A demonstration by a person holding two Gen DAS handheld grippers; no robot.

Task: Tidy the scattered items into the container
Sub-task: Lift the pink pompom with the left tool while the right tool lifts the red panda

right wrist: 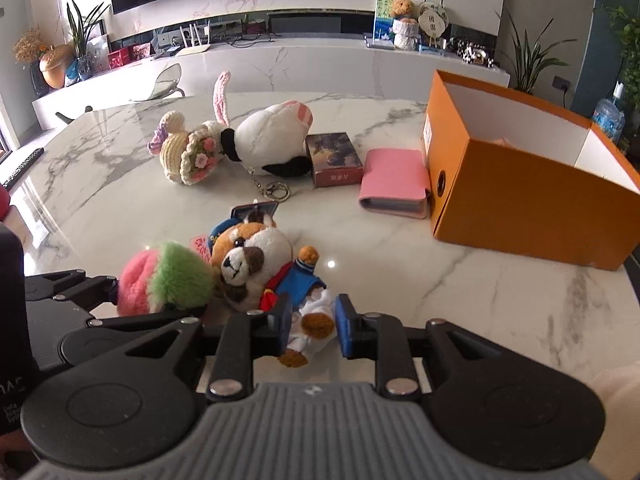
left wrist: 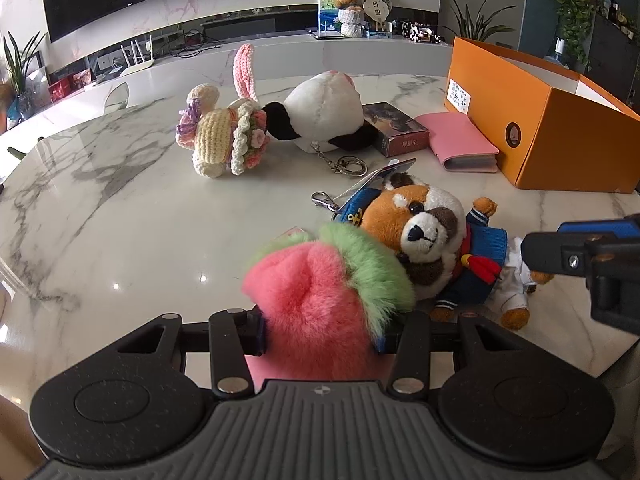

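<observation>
My left gripper (left wrist: 320, 330) is shut on a pink and green fluffy plush (left wrist: 320, 292), which also shows in the right wrist view (right wrist: 160, 280). A red panda plush in a blue sailor suit (left wrist: 436, 244) lies beside it on the marble table (left wrist: 120, 208). My right gripper (right wrist: 314, 326) is open with its jaws on either side of the panda's legs (right wrist: 312, 320); the pads look apart from them. The open orange box (right wrist: 520, 184) stands at the right, also in the left wrist view (left wrist: 540, 120).
Farther back lie a crocheted bunny doll (left wrist: 224, 132), a black and white plush with a keyring (left wrist: 320, 112), a dark card box (left wrist: 394, 128) and a pink card holder (left wrist: 460, 142) against the orange box. A remote (right wrist: 20, 168) lies at the table's left edge.
</observation>
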